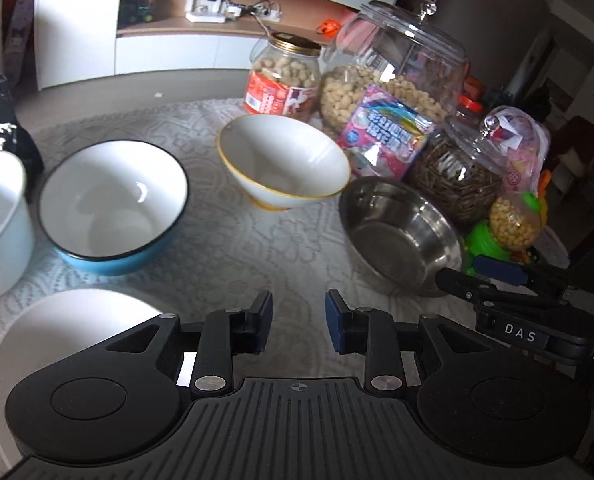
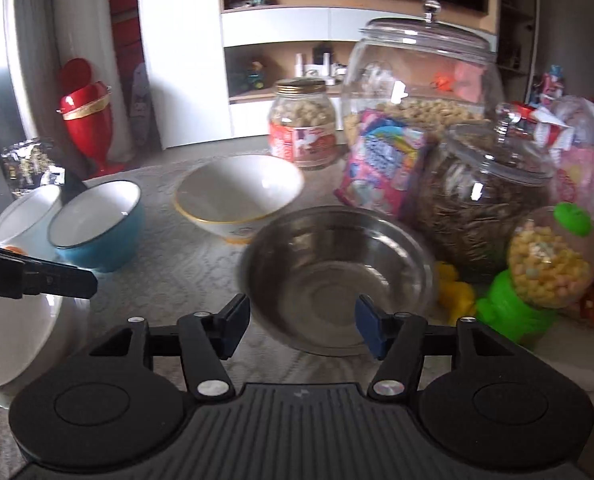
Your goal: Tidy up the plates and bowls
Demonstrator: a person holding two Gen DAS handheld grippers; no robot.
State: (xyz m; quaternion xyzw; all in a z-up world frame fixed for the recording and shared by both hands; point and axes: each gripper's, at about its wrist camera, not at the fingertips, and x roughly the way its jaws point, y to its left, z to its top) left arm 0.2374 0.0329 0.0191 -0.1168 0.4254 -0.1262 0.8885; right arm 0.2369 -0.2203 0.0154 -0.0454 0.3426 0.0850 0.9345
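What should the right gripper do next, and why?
Probably ease the right gripper forward and down onto the near rim of the steel bowl. The bowl sits empty directly ahead, the jaws stand open with nothing between them, and the left gripper is also empty.

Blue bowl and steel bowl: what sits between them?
The white bowl with the yellow rim, set a bit farther back than the blue bowl and the steel bowl; otherwise only bare tablecloth. The left wrist view shows it best.
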